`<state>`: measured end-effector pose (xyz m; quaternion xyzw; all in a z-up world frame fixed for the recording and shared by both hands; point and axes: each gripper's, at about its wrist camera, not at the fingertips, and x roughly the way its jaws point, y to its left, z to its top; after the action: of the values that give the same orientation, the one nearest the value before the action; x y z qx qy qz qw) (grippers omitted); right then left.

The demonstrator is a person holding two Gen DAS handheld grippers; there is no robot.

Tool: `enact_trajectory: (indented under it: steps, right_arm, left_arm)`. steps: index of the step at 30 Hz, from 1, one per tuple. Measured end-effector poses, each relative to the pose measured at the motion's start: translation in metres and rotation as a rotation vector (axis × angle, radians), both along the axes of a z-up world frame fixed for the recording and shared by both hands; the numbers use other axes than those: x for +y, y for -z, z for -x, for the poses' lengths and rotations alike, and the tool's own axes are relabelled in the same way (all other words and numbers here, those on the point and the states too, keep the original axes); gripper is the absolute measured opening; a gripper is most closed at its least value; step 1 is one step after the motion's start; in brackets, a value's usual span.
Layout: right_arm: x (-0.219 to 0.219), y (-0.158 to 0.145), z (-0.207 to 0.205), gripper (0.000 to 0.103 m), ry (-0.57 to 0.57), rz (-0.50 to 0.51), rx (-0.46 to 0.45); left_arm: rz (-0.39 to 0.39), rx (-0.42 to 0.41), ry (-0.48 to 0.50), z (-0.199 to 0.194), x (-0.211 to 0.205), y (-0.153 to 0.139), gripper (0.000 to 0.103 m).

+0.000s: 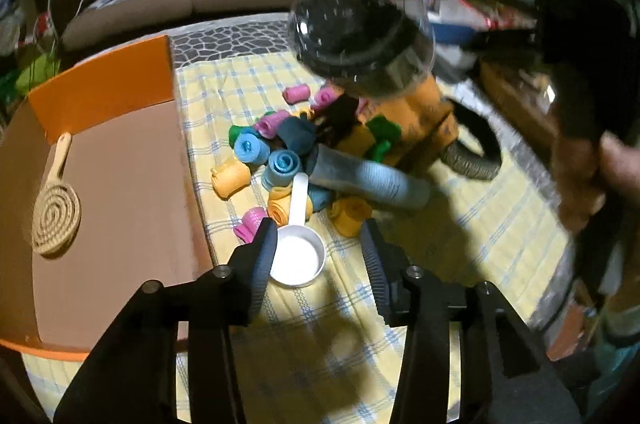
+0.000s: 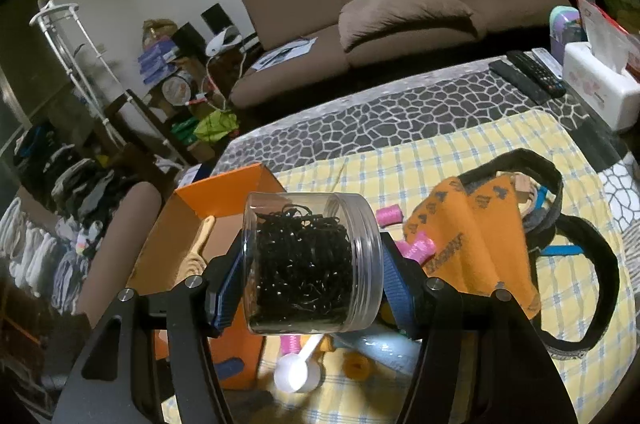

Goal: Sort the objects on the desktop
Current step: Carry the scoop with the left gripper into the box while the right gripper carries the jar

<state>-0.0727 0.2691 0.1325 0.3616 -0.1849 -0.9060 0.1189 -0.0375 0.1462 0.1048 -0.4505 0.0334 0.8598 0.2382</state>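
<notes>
My right gripper (image 2: 312, 260) is shut on a clear plastic jar of black hair ties (image 2: 310, 260) and holds it in the air over the table; the jar also shows in the left wrist view (image 1: 360, 35). My left gripper (image 1: 320, 244) is open, low over the yellow checked cloth (image 1: 460, 224), with its fingers on either side of a white plastic scoop (image 1: 298, 256). The scoop also shows below the jar (image 2: 298, 372). Behind the scoop lies a pile of coloured foam hair rollers (image 1: 280, 151) and a grey tube (image 1: 368, 179).
An orange cardboard box (image 1: 120, 159) stands at the left with a woven spiral brush (image 1: 56, 212) inside. An orange cloth (image 2: 476, 236) and black straps (image 2: 592, 264) lie at the right. Remote controls (image 2: 524, 73) and a white tissue box (image 2: 600, 83) sit at the far right.
</notes>
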Motion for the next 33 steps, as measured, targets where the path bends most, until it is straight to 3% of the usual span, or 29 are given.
enact_trajectory:
  steps: [7, 16, 21, 26, 28, 33]
  right_arm:
    - [0.018, 0.0, -0.003, 0.063, 0.021, 0.013, 0.001]
    - [0.037, 0.0, -0.007, 0.063, 0.042, 0.032, -0.005]
    - [0.041, 0.001, -0.008, 0.063, 0.048, 0.037, -0.005]
    - [0.043, 0.001, -0.008, 0.063, 0.047, 0.038, -0.006]
    - [0.042, 0.001, -0.008, 0.063, 0.043, 0.035, -0.007]
    - [0.037, -0.001, -0.011, 0.063, 0.038, 0.031, -0.008]
  left_arm:
    - [0.127, 0.044, 0.028, -0.007, 0.026, 0.016, 0.043]
    - [0.136, 0.05, 0.071, -0.015, 0.036, 0.018, 0.041]
    - [0.221, 0.021, 0.095, -0.014, 0.051, 0.04, 0.028]
    - [0.244, -0.02, 0.057, -0.003, 0.049, 0.057, 0.012]
    - [0.237, -0.047, 0.044, 0.002, 0.046, 0.065, 0.006]
    - [0.184, -0.067, 0.029, 0.004, 0.044, 0.068, 0.005]
